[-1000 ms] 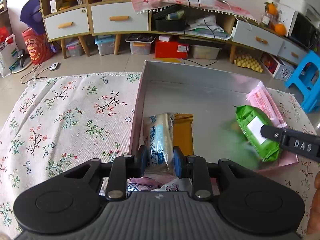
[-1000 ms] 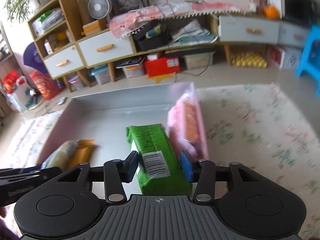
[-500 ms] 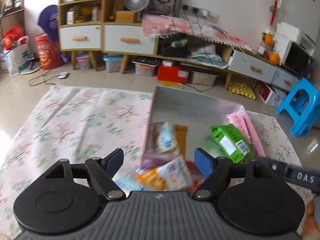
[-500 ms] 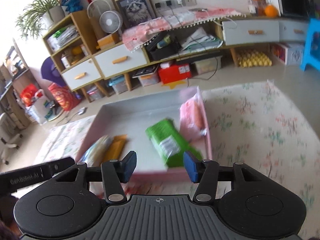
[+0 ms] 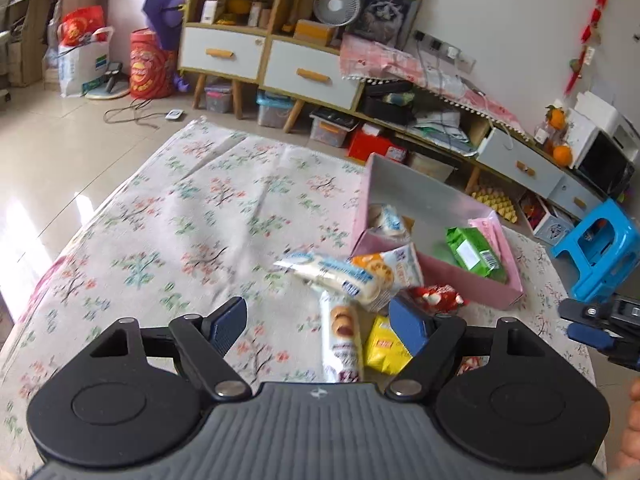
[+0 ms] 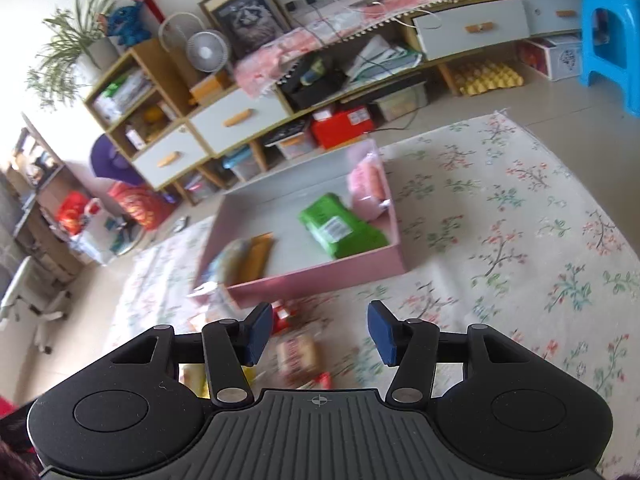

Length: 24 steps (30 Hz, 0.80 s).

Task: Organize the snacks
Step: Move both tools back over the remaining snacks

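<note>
A pink box (image 5: 472,276) (image 6: 320,276) with a grey inside stands on the floral cloth. In it lie a green packet (image 5: 474,252) (image 6: 338,226), a pink packet (image 5: 490,228) (image 6: 366,186), a pale blue-white packet (image 5: 386,222) and an orange bar (image 6: 258,254). Loose snacks lie in front of the box: a white-blue packet (image 5: 340,278), a biscuit packet (image 5: 390,268), a tall biscuit packet (image 5: 344,336), a yellow packet (image 5: 386,346) and a red packet (image 5: 436,296). My left gripper (image 5: 320,322) is open and empty above them. My right gripper (image 6: 318,334) is open and empty, near the box's front wall.
The floral cloth (image 5: 180,240) (image 6: 520,240) stretches left and right of the box. A blue stool (image 5: 600,248) stands beyond the cloth's right edge. Low cabinets with drawers (image 5: 304,76) and storage bins line the far wall. A blurred biscuit packet (image 6: 298,354) lies under my right gripper.
Both grippers let go of their packets in the box, opened and pulled back and up. The pale packet and the green packet now lie in the box. The loose snack pile came into view.
</note>
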Each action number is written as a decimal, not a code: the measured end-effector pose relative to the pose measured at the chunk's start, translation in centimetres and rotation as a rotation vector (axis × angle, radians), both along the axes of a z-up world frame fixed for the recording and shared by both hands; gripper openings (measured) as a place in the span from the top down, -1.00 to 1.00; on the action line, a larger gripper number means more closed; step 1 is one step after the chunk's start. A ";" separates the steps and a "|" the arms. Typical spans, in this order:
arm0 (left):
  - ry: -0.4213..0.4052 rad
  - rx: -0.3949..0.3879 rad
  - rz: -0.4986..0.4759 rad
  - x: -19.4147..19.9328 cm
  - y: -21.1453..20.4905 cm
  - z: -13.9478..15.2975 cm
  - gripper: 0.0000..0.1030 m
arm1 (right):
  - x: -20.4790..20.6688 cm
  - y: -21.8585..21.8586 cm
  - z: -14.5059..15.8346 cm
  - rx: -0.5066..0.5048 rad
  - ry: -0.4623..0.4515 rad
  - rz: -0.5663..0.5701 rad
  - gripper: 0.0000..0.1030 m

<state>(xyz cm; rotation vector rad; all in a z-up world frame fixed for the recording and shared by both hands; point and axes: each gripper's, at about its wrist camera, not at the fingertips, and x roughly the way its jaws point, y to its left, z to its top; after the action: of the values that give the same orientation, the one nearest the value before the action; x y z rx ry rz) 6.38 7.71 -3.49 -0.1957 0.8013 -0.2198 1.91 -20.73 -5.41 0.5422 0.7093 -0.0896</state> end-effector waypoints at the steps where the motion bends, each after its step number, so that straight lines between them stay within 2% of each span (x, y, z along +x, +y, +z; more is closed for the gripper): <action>1: 0.007 -0.007 0.002 -0.1 0.1 -0.1 -0.47 | -0.4 0.3 0.1 0.000 0.000 0.009 -0.06; 3: 0.021 -0.015 -0.002 -0.9 0.6 -0.7 -0.47 | -1.1 1.2 -0.2 -0.021 0.009 0.018 -0.30; 6: 0.040 0.015 0.012 -1.8 1.1 -2.2 -0.48 | -1.2 2.9 -2.1 -0.065 0.074 0.062 -0.31; 10: 0.084 -0.018 0.022 -2.4 1.8 -3.8 -0.48 | -1.3 4.2 -4.2 -0.059 0.141 0.104 -0.31; 14: 0.093 -0.016 0.014 -2.4 1.6 -4.3 -0.48 | -1.4 4.3 -4.3 -0.044 0.137 0.092 -0.32; 22: 0.088 -0.016 -0.013 -2.8 1.2 -4.0 -0.51 | -2.8 3.3 -3.4 -0.101 0.117 0.068 -0.38; 24: 0.080 -0.013 -0.028 -2.9 0.9 -3.8 -0.55 | -3.7 2.5 -2.7 -0.141 0.096 0.046 -0.62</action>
<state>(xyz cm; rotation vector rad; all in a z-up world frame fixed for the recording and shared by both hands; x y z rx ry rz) 3.48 8.60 -7.26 -0.2061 0.8825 -0.2451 -1.77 -18.23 -8.14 0.3879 0.8026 -0.1222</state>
